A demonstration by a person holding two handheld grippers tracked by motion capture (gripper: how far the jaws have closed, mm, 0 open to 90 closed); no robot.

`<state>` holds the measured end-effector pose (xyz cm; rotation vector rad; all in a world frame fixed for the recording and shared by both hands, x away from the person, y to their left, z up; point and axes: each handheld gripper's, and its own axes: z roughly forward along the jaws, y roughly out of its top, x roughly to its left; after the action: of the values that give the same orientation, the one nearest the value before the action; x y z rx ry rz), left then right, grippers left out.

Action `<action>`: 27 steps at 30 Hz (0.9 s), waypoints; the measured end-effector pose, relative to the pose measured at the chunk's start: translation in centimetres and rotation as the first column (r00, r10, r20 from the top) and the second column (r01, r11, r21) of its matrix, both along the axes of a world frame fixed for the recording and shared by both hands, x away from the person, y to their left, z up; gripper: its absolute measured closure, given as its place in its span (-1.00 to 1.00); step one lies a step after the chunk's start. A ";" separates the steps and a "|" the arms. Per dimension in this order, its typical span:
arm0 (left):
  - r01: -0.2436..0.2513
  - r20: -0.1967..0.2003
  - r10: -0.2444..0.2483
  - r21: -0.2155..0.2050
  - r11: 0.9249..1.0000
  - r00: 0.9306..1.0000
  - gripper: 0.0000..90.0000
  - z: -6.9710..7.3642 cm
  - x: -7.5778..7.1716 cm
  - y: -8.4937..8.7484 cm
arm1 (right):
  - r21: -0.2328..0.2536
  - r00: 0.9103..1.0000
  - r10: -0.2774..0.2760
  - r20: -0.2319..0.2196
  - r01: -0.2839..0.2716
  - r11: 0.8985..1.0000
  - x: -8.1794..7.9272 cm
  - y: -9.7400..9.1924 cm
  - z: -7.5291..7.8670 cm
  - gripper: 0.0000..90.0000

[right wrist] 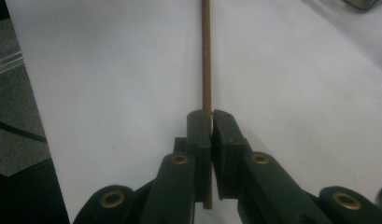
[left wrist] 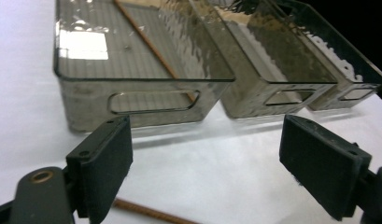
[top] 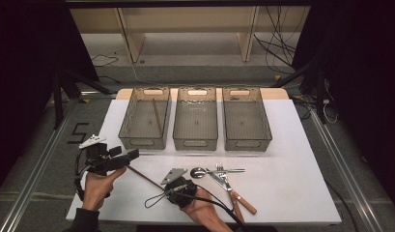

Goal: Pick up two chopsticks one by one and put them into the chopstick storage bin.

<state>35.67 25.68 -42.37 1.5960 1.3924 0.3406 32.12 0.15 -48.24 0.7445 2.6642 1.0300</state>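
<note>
A thin brown wooden stick point(top: 144, 176) lies slantwise across the white table near its front edge. My right gripper point(top: 166, 187) is shut on the stick's near end; in the right gripper view the stick point(right wrist: 206, 56) runs straight ahead from between the pressed pads of the right gripper point(right wrist: 211, 116). My left gripper point(top: 125, 153) hovers at the table's left with its jaws wide open and nothing between them. The left gripper point(left wrist: 209, 140) faces the left bin point(left wrist: 151, 100), and the stick point(left wrist: 151, 213) shows just under its jaws. A second stick point(top: 157, 118) lies in the left bin point(top: 142, 142).
Three smoky transparent bins stand in a row at the back: left, middle point(top: 195, 143) and right point(top: 246, 144). Right of my right hand lie a spoon point(top: 200, 172), forks point(top: 230, 170) and wooden-handled cutlery point(top: 244, 202). Bare white tabletop point(top: 291, 159) extends to the right.
</note>
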 end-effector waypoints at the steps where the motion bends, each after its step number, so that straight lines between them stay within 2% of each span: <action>1: -0.008 -0.009 0.008 -0.001 1.000 1.000 -0.62 -0.1 0.0 0.1 | 0.004 1.000 -0.005 0.003 0.005 1.000 0.1 -0.1 0.2 0.93; 5: -0.030 -0.051 0.029 -0.016 0.999 0.998 -0.59 -0.7 0.1 0.2 | 0.031 1.000 -0.004 0.022 0.003 1.000 0.3 -0.4 0.9 0.93; 9: -0.027 -0.095 0.027 0.000 1.000 0.995 -0.58 -1.6 0.0 -0.4 | 0.034 0.999 -0.005 0.036 0.004 0.999 0.4 -0.5 1.5 0.93; 16: -0.014 -0.177 0.014 -0.002 1.000 0.984 -0.56 -3.5 -0.7 -1.5 | 0.044 0.999 -0.005 0.049 0.003 0.999 0.5 -0.6 2.2 0.93; 21: -0.023 -0.224 0.013 -0.043 0.999 0.974 -0.53 -4.5 -1.0 -1.7 | 0.045 0.999 -0.002 0.055 -0.001 0.999 0.5 -0.8 2.3 0.93; 27: -0.024 -0.268 -0.007 -0.114 0.993 0.963 -0.50 -5.3 -1.2 -1.8 | 0.058 0.998 -0.005 0.057 0.002 0.998 0.4 -0.9 2.3 0.93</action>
<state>34.51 23.92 -47.64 1.5829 1.5934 0.0460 32.54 -0.70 -45.90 0.7193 2.5935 1.1154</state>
